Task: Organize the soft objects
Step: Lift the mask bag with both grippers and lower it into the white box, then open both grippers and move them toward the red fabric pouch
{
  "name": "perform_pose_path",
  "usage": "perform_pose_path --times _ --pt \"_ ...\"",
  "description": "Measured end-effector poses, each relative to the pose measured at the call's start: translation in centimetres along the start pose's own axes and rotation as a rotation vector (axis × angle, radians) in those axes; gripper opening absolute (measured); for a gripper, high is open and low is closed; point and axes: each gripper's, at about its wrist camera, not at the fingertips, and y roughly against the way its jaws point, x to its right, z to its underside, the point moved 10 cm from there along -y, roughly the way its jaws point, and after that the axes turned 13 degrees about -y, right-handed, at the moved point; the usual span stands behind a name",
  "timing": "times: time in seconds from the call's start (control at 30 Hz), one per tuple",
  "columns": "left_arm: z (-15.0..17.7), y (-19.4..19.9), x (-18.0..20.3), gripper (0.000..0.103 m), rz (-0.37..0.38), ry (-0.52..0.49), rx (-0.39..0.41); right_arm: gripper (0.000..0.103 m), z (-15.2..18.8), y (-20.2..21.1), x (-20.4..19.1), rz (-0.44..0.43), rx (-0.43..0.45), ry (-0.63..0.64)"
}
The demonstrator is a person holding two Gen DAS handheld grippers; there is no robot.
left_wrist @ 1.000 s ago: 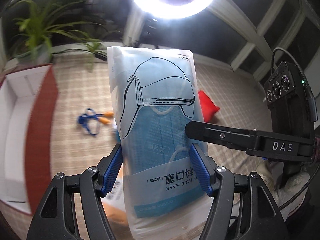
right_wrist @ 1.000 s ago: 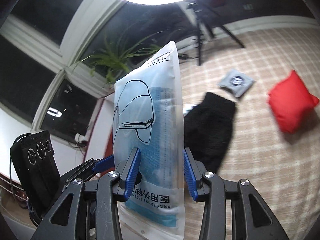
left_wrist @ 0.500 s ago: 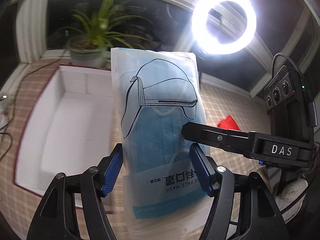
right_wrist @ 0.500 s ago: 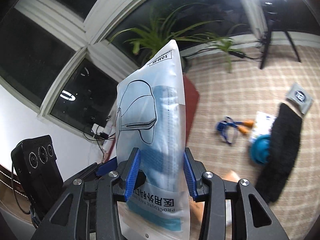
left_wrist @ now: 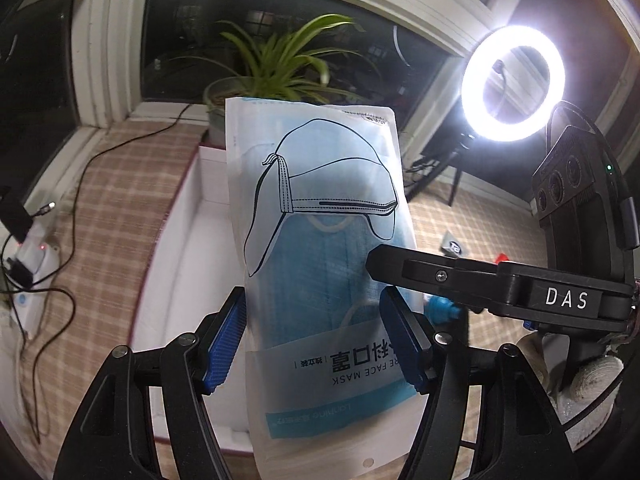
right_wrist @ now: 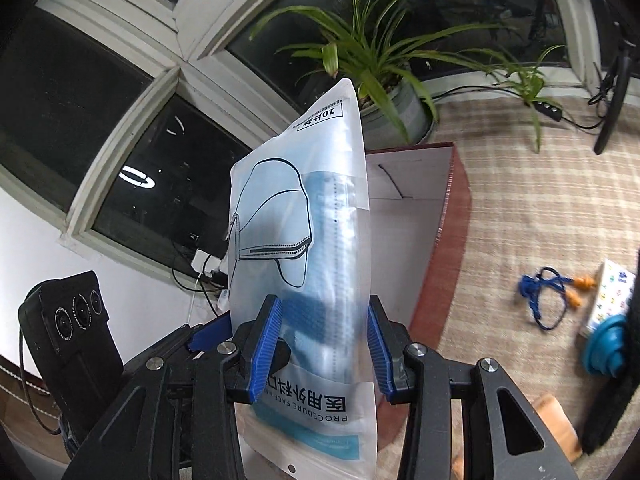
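A translucent pack of blue face masks stands upright between my left gripper's blue pads, which close on its edges. The right gripper's black finger reaches across it from the right. In the right wrist view the same pack sits between my right gripper's blue pads, held edge-on. Behind the pack lies an open white box with a dark red rim, also in the right wrist view.
A potted spider plant stands behind the box by the window. A ring light shines at right. Cables and a power strip lie at left. Blue-corded orange earplugs, a blue round object and a black cloth lie on the checked mat.
Both grippers have swung left with the mask pack, from over the mat to in front of the white box and plant. The grip on the pack looks unchanged.
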Motion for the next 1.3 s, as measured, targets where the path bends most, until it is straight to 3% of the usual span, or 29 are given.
perform_pose_path --times 0.37,0.7,1.07,1.3 --pt "-0.3 -2.5 -4.0 0.065 -0.066 0.016 -0.041 0.041 -0.9 -4.2 1.1 0.057 -0.044 -0.016" --pt "-0.7 -2.5 -4.8 0.065 -0.124 0.007 -0.027 0.045 -0.5 -4.0 2.0 0.089 -0.029 0.019" --pt "0.4 -1.3 -3.0 0.065 -0.096 0.029 -0.002 0.050 1.4 -0.1 4.0 0.111 0.023 0.100" --pt "1.2 -0.1 0.3 0.065 -0.074 0.024 0.024 0.052 2.9 4.3 8.1 0.168 0.064 0.141"
